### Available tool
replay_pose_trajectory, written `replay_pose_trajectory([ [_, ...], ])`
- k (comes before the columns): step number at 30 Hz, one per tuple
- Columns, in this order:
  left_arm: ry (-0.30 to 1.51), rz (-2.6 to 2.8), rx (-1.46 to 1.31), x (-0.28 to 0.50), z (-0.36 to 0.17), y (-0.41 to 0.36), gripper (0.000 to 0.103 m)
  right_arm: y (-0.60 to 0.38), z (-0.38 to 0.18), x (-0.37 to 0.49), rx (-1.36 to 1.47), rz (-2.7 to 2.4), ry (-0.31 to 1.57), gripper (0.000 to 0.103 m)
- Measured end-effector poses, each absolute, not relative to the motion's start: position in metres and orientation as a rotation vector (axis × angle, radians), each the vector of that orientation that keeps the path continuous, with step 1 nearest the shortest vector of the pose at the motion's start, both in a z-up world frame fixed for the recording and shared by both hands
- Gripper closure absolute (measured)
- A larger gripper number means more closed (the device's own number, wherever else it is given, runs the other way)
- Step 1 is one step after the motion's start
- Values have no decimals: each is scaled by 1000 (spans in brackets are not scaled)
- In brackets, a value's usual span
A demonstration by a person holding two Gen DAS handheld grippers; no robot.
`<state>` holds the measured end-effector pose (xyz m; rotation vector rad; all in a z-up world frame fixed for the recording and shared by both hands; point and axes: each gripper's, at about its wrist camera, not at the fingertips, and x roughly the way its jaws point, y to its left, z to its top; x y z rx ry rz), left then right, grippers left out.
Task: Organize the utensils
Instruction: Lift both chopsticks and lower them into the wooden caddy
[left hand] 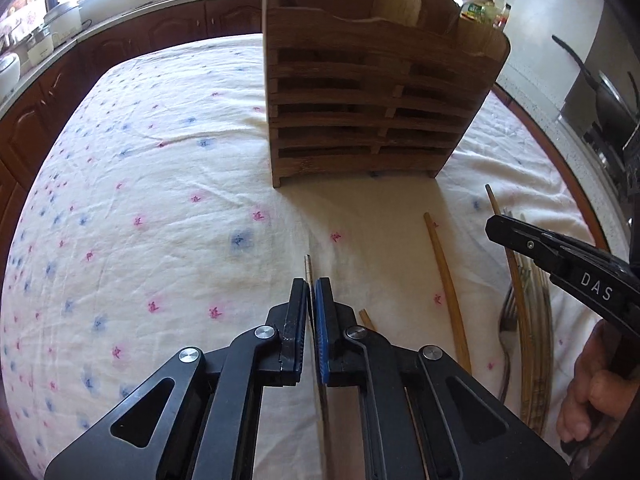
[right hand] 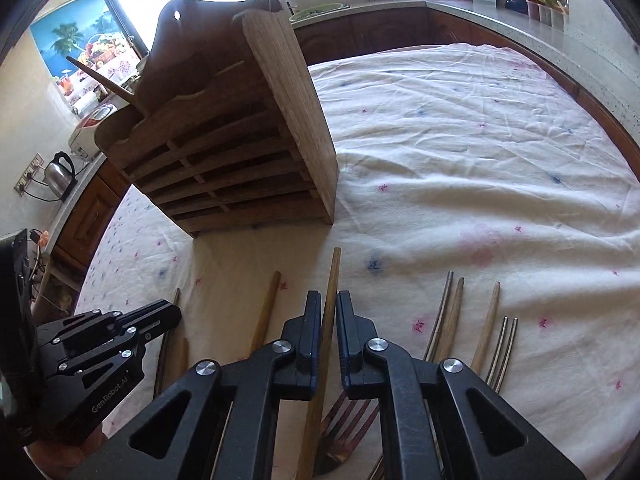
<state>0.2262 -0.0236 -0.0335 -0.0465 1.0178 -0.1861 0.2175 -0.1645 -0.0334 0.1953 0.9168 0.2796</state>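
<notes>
A slatted wooden utensil rack (left hand: pixel 372 92) stands on the flowered cloth; it also shows in the right wrist view (right hand: pixel 232 152). My left gripper (left hand: pixel 312 286) is shut on a thin metal utensil handle (left hand: pixel 307 268) that sticks out past the tips, just above the cloth in front of the rack. My right gripper (right hand: pixel 329 300) straddles a long wooden utensil handle (right hand: pixel 333 276) lying on the cloth; its jaws stand a little apart around it. In the left wrist view the right gripper (left hand: pixel 496 224) reaches in from the right over the utensils.
Several loose utensils lie on the cloth: a wooden stick (left hand: pixel 444 276), a fork (left hand: pixel 510 312), chopsticks (right hand: pixel 450 312) and metal ones (right hand: pixel 506 340). A fork head (right hand: pixel 348 420) lies under my right gripper. Kitchen counters (left hand: pixel 120 20) ring the table; a kettle (right hand: pixel 60 176) stands at left.
</notes>
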Motion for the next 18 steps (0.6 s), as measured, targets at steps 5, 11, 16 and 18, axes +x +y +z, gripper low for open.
replay_pose_trajectory([
  [5,948,-214,-143,207,-4,4,99,-168,-6,200,228,319,860,97],
  [11,854,-244,-191,180,37,20,99,-165,27,176,225,368,800,97],
  [16,776,-255,-208,159,67,32,99,-163,50,159,217,396,754,97],
  [18,742,-255,-213,152,78,37,99,-164,59,153,221,406,731,97],
])
